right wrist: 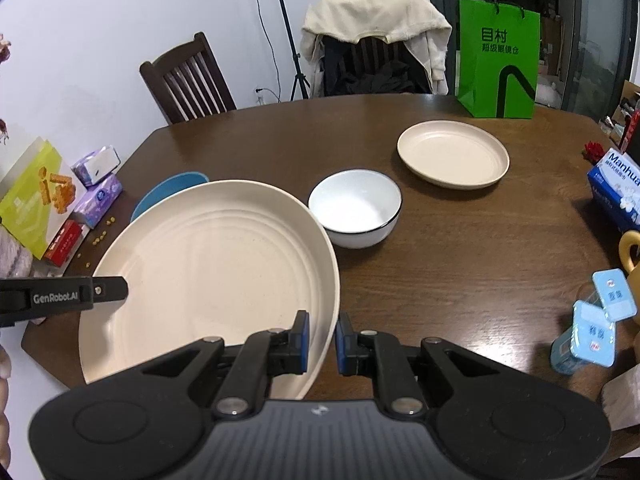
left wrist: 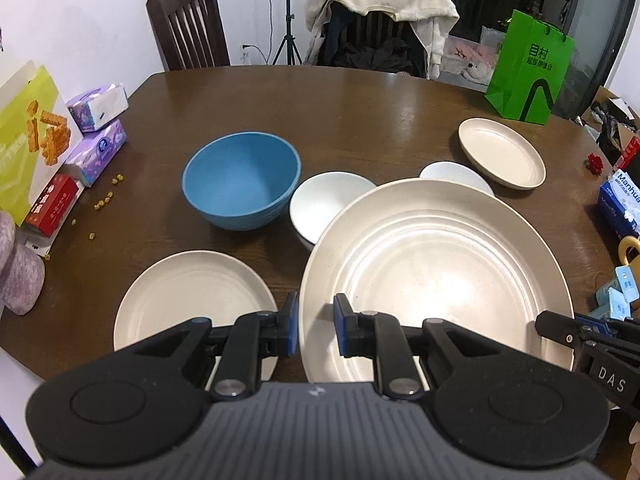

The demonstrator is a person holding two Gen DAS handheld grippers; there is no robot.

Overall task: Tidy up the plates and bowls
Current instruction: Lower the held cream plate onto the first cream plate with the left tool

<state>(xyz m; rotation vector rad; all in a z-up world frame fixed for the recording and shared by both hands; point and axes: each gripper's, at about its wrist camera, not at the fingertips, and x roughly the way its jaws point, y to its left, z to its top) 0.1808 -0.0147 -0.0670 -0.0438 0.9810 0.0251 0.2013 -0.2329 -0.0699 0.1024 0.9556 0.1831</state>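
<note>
The large cream plate (left wrist: 436, 272) is held off the desk (left wrist: 360, 112) between both grippers, tilted. The left gripper (left wrist: 316, 330) has its jaws narrowed onto the plate's near-left rim, one blue pad outside the rim and one inside; the right gripper (right wrist: 322, 340) pinches the near-right rim in the same way, jaws nearly closed on the thin edge. In the left wrist view the right gripper's black body shows at the plate's right side, and in the right wrist view the left gripper's arm reaches in from the left. Just left of the left jaws, a smaller cream plate (left wrist: 192, 296) lies flat on the desk. Ahead of those jaws stands a blue bowl (left wrist: 242, 180), and just right of it a white bowl (left wrist: 324, 204), partly hidden behind the held plate's far rim. Ahead of the right jaws sits a white bowl with a dark rim (right wrist: 356, 208), and farther ahead and right of it another cream plate (right wrist: 454, 154), near a green paper bag (right wrist: 498, 60).
</note>
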